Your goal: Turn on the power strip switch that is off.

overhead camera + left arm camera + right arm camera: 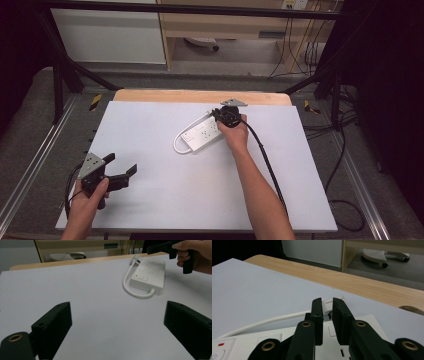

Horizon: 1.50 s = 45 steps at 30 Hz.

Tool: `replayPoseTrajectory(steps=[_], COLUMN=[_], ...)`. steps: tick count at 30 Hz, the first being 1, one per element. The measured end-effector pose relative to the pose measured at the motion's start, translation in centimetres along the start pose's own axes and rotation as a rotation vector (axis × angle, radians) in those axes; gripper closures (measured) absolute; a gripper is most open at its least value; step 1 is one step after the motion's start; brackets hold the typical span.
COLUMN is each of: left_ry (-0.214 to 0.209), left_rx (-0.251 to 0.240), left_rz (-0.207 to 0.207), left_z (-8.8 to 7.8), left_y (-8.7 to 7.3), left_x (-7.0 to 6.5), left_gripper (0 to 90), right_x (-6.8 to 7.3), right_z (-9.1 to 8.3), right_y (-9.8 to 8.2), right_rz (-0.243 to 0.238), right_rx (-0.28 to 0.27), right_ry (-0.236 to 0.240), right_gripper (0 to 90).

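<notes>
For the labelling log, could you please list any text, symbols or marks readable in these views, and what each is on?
No readable words.
Power symbol, on the button of the power strip.
Red mark, above that button: no lettering.
Faint markings on the strip's top in the left gripper view: too blurred.

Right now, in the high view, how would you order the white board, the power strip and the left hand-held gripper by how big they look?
1. White board, by far the largest.
2. Power strip.
3. Left hand-held gripper, open. It looks close to the strip's size, and it sits nearer the camera, so this ranking is unsure.
</notes>
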State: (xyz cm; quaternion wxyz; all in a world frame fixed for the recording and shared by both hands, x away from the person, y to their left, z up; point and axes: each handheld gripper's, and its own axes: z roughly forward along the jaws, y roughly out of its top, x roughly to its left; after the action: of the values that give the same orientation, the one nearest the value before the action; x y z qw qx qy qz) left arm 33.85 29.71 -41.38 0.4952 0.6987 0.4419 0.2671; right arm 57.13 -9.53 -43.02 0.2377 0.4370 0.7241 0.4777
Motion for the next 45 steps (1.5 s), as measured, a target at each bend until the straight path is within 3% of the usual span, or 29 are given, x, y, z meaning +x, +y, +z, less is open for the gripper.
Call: replayPoseTrajectory(steps=[11,23,34,45], left_ry=[-0.002,-0.002,-0.010,-0.011], left_rx=[0.002,0.012,0.011,0.010], left_rz=[-0.001,0.007,0.001,-0.002], left_z=[0.0,0.1,0.1,0.0], left_y=[0.0,-0.1,-0.1,-0.1], left_x=[0.0,0.0,-0.1,-0.1], left_gripper=[8.0,8.0,7.2,6.8], right_x=[0.1,0.1,0.0,0.4], right_z=[-1.2,-2.9,-5.3,-7.4], right_y=[1.0,2.5,3.7,4.5], right_rz=[0.018,0.067,0.078,0.067], right_rx=[-0.004,0.019,0.036,0.020], right_ry=[0.021,0.027,0.041,0.061], right_gripper=[65.6,34.4,13.9,7.6])
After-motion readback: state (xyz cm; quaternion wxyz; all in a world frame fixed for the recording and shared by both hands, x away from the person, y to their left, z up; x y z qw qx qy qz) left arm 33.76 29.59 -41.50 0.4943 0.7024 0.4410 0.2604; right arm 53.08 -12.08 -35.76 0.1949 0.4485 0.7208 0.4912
